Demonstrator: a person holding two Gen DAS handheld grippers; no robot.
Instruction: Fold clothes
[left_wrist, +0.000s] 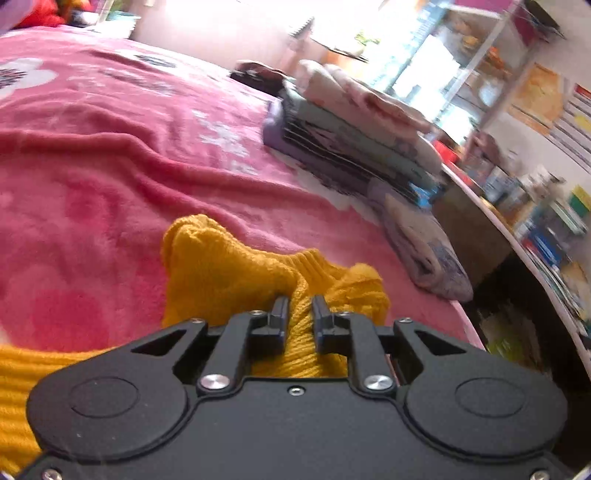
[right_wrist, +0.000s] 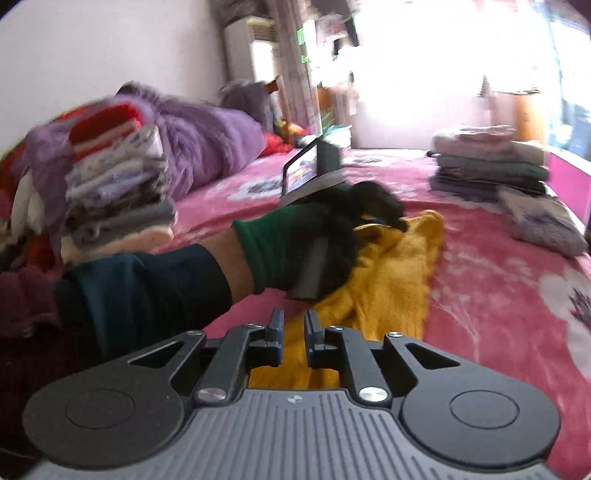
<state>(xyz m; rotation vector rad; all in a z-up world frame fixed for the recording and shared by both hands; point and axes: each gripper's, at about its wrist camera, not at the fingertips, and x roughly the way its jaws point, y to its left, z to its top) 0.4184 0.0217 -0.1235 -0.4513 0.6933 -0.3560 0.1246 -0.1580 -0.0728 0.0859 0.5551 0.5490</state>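
We held the mustard-yellow knitted sweater (left_wrist: 236, 269) on the pink fleece blanket with white flowers (left_wrist: 92, 177) that covered the bed, which gave a soft, flat bed surface for folding. The left gripper (left_wrist: 300, 308) had its jaws closed on a bunched ridge of the knit near the ribbed edge, a grip that in our judgement let that part be lifted or drawn across. In the right wrist view the gloved hand in black and green (right_wrist: 321, 236) carried that gripper to the far left part of the sweater, so the two holds sat well apart, which suits spreading or doubling the cloth. The right gripper (right_wrist: 294, 325) sat at the near edge of the sweater with its jaws drawn close together; yellow knit showed in the narrow gap, but we could not tell whether they pinched it. The sweater lay rumpled, not in a flat rectangle, so we judged its fold unfinished. A stack of folded garments in grey, green and pale pink (right_wrist: 487, 162) stood at the far right of the bed, and another folded stack in red, white and grey (right_wrist: 118, 184) at the near left, probably kept aside to leave the middle free.
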